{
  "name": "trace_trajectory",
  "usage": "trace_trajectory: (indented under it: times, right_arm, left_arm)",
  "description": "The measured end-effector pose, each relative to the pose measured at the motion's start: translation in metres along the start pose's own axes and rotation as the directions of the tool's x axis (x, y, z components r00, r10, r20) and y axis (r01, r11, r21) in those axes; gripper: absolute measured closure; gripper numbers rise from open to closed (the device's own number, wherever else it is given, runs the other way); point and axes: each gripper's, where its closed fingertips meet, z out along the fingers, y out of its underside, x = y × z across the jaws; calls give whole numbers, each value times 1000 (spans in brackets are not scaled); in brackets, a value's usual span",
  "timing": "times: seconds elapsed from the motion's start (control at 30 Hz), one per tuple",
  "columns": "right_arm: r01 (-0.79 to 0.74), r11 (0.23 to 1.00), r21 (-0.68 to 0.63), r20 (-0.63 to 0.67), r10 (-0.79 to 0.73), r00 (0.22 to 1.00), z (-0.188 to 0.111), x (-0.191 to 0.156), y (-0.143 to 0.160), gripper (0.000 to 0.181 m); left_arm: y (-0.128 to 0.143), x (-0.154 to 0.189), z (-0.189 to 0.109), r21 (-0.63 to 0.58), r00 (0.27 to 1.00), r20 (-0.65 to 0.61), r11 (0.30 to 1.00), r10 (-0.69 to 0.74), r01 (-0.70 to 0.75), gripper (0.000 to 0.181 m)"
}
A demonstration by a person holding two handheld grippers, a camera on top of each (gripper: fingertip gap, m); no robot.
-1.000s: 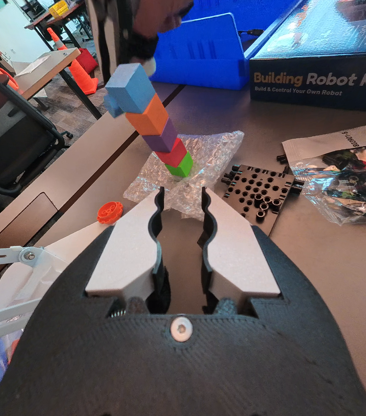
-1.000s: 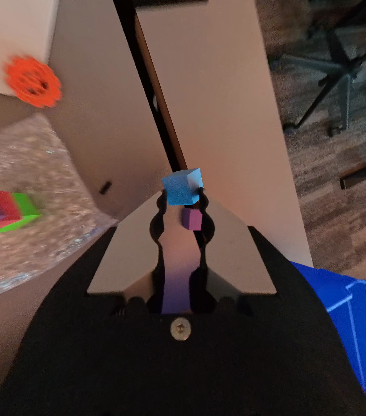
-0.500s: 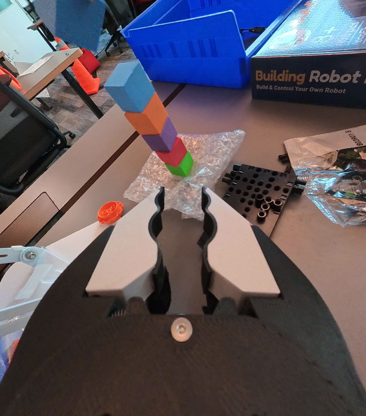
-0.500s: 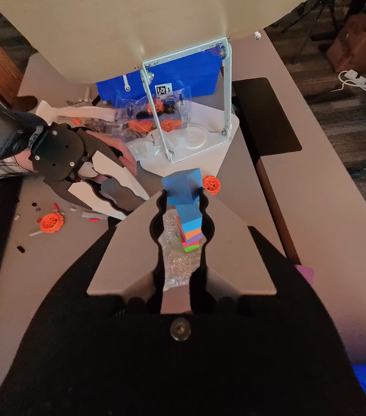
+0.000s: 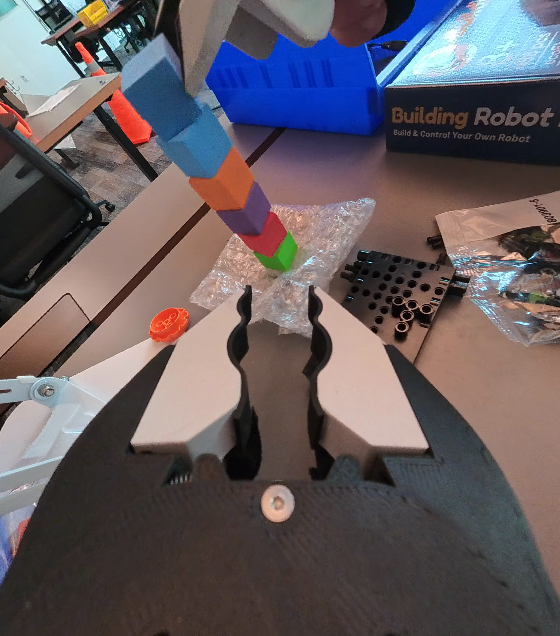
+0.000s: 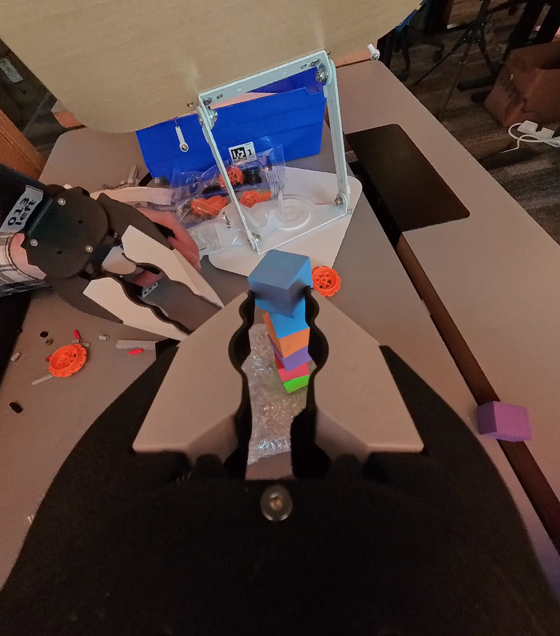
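My right gripper (image 6: 278, 296) has its fingertips pinched on a blue cube (image 6: 280, 282), carried directly above the stack (image 6: 290, 351) — light blue, orange, purple, red, green from the top down. In the left wrist view the held cube (image 5: 158, 86) sits against the light blue cube (image 5: 199, 144), slightly offset; whether it fully rests there I cannot tell. The stack stands on a sheet of bubble wrap (image 5: 316, 234) near the middle of the table (image 5: 478, 413).

My left gripper (image 5: 277, 296) is parted with nothing between its fingers, hovering low over the near edge of the bubble wrap, short of the green cube (image 5: 277, 253). From the right wrist view I see it (image 6: 203, 320) off to the stack's side, a hand (image 6: 172, 234) behind it.

Outward from there: an orange wheel (image 5: 168, 323) lies just beside a white base plate (image 6: 309, 223) carrying a metal frame (image 6: 271, 155); a black perforated plate (image 5: 399, 306) touches the wrap, with a clear parts bag (image 5: 530, 275) next to it. A dark box (image 5: 495, 86) and a blue bin (image 5: 299, 93) sit along the far edge — and a loose purple cube (image 6: 504, 425) rests on the seam where the table meets the next one.
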Motion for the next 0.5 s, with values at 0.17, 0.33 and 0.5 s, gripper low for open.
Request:
trace_trajectory:
  times: [0.17, 0.33, 0.5]
  right_arm:
    - [-1, 1000, -3, -12, 1, 1000, -3, 0, 3, 153]
    - [-20, 1000, -13, -23, 20, 1000, -6, 4, 6, 151]
    - [-14, 1000, -18, -33, 13, 999, -7, 3, 6, 150]
  left_arm:
    - [1, 2, 1, -5, 1000, -4, 1000, 4, -4, 150]
    - [1, 1, 1, -2, 1000, -1, 1000, 1, -1, 150]
    - [0, 0, 1, -1, 1000, 2, 1000, 3, -3, 150]
